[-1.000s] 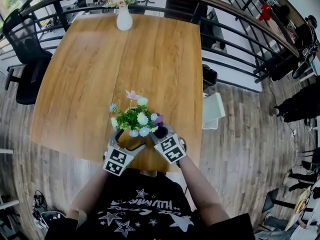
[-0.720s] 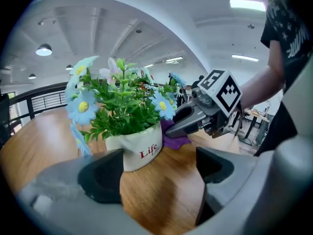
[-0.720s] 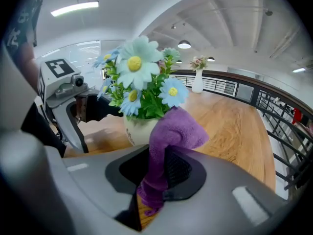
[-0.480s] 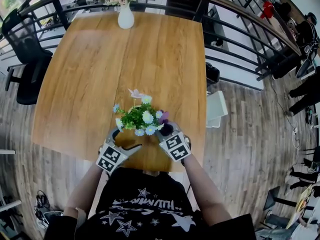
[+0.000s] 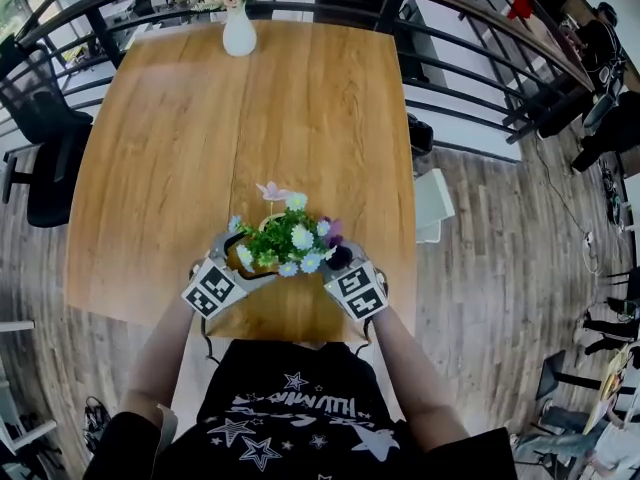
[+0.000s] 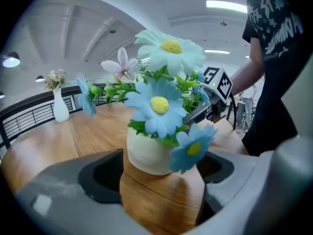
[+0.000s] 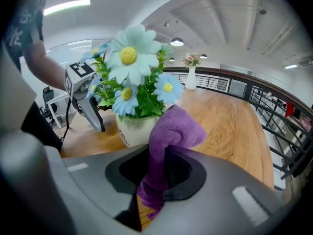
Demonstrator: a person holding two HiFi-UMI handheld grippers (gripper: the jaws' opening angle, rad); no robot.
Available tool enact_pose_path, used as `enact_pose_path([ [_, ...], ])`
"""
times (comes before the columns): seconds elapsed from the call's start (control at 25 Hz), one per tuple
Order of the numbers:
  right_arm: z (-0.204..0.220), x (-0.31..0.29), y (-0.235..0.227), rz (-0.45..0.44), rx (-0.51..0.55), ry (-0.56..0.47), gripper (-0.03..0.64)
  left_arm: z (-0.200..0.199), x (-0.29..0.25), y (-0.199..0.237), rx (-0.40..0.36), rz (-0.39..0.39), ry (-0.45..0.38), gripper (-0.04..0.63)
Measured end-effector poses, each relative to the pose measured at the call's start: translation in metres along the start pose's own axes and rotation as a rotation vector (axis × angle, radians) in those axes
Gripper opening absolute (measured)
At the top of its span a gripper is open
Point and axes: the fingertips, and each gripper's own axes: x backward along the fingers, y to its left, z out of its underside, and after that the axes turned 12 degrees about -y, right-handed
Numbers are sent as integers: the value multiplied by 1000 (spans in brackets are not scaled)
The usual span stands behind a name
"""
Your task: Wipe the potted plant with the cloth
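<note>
Left gripper: has shifted toward the plant's left side and rolled since a second ago; its marker cube now sits further left of the pot; the right gripper has hardly moved
Left jaws: spread wide; the left gripper view shows the cream pot standing just ahead, in the gap between them, with bare wood on each side and no pad pressing on it
Right jaws: pinched on the purple cloth; a fold sticks up out of the grip and the loose end hangs below
Potted plant: stands on the table close to its near edge, between the two grippers; upright, long axis vertical, blue and white flowers on top
Head view only: looks down on the leaves, which hide the pot; shows the whole tabletop and both marker cubes
Gripper views only: the pot wall shows side-on; the right gripper view has the cloth close against the pot, contact unclear, with the left gripper beyond it
Edges: near table edge lies just behind both grippers; the right edge is nearer to the plant than the left
Open room: broad bare wood beyond the plant, up to the white vase at the far edge
Surroundings: black railing curves round the far and right sides; black chair stands at the left
</note>
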Motion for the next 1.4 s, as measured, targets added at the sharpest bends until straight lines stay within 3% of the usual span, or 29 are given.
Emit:
enact_pose_path([
  [0.2,2,-2,-1,20,-5,2,81,2,-12,2,-35,75,21,481],
  [0.32,4,-5,-2,29,-15,8,81,1,-12,10,-7,49,8,383],
  [0.6,5,-6,-4,57,-47,14,77,1,-14,10,22,8,44,377],
  [1.04,10,5,2,43,-63,-14,77,-2,-25,3,125,-182,69,377],
  [1.24,9,11,20,0,-72,-15,78,-7,-33,-2,178,-301,60,377],
  [1.4,9,11,29,-28,-67,-23,78,-9,-39,-4,196,-351,56,377],
])
